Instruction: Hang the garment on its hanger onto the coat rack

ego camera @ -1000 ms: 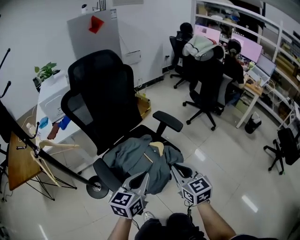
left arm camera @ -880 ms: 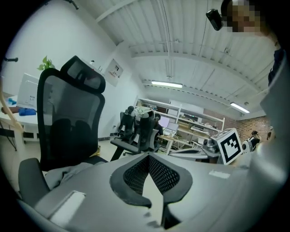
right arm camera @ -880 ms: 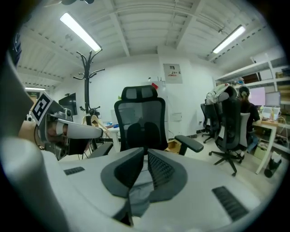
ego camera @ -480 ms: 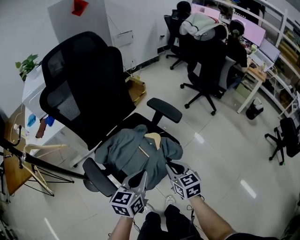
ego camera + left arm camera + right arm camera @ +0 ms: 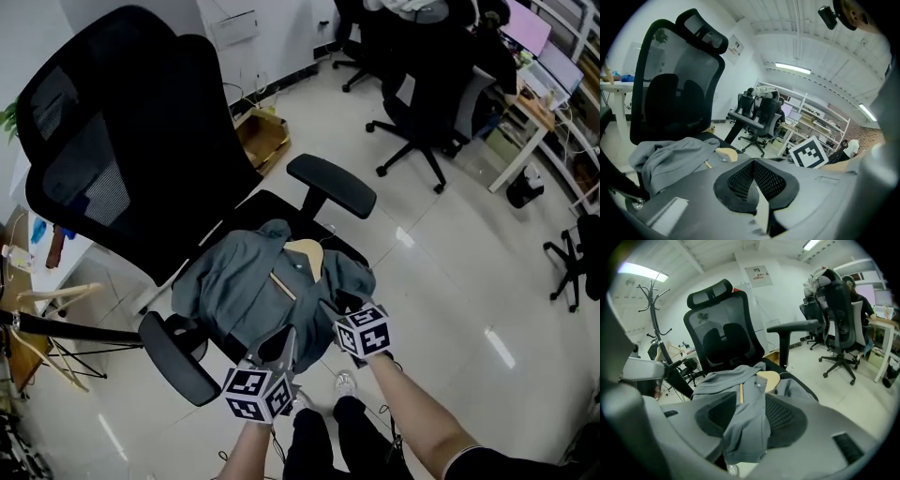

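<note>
My right gripper's (image 5: pixel 333 311) jaws are opening around a fold of the garment (image 5: pixel 246 286), draped with its hanger (image 5: pixel 306 253) on the chair (image 5: pixel 122 150) seat at twelve o'clock, probably to get a lifting hold, while my left gripper (image 5: pixel 281 341) hovers with its jaws closed and empty.

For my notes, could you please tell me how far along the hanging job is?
Done: nothing; the garment on its hanger lies on the chair. In hand: the right gripper, jaws opening around a fold. Remaining: lift it onto the coat rack.
</note>
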Demonstrator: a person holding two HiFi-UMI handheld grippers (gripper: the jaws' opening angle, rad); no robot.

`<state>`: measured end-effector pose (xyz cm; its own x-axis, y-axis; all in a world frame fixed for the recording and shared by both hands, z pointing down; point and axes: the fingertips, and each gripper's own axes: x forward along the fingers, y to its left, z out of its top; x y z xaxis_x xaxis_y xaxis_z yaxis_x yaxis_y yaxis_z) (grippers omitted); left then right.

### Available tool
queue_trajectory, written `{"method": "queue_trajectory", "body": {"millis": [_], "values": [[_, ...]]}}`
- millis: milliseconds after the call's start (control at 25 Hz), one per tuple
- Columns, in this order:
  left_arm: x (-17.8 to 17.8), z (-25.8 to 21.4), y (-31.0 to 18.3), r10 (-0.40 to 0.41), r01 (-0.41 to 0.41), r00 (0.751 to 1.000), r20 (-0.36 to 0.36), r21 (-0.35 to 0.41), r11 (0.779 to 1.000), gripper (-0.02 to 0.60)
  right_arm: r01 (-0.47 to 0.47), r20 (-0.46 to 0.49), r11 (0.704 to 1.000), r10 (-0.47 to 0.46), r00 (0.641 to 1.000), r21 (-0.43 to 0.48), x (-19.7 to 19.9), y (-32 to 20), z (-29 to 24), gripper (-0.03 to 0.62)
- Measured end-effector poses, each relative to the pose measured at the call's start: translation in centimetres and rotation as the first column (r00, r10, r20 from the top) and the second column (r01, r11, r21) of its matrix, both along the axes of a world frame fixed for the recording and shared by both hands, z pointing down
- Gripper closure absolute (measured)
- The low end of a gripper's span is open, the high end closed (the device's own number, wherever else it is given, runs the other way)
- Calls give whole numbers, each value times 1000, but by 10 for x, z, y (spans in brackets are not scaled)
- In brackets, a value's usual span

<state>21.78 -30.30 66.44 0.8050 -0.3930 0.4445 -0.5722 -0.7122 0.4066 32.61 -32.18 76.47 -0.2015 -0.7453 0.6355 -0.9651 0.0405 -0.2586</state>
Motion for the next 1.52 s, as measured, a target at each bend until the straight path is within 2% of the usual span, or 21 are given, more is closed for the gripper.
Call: {"method": "queue_trajectory", "body": {"millis": [280, 680, 880, 920, 960, 1080, 1320, 1520], "values": [[5, 43, -10, -7, 8, 1000, 11, -62, 998, 589, -35, 48, 993, 41, 998, -113, 9, -29, 75, 385], [3, 62, -12, -13, 13, 1000, -1, -110, 994, 589, -69, 81, 980, 86, 993, -186, 5, -56, 111, 385], [1, 64, -8, -26, 26, 1000, 4, -117, 993, 589, -78, 59, 986, 88, 994, -150, 6, -66, 117, 393], [0, 65, -7, -29, 29, 1000, 6, -118, 993, 589, -77, 56, 986, 86, 995, -146, 7, -67, 117, 403], [-1, 66, -5, -32, 33, 999, 10, -120, 992, 589, -78, 64, 986, 88, 994, -145, 8, -68, 116, 449], [-5, 68, -1, -40, 42, 999, 16, -129, 991, 589, -80, 86, 989, 91, 992, -126, 10, -68, 104, 465], [0, 52, 3, -43, 42, 999, -4, -123, 992, 589, 2, -14, 1000, -2, 1000, -13, 3, -68, 54, 493], [2, 29, -1, -37, 34, 999, -30, -92, 995, 589, 89, -11, 994, -88, 996, 56, -10, -63, 13, 516]]}}
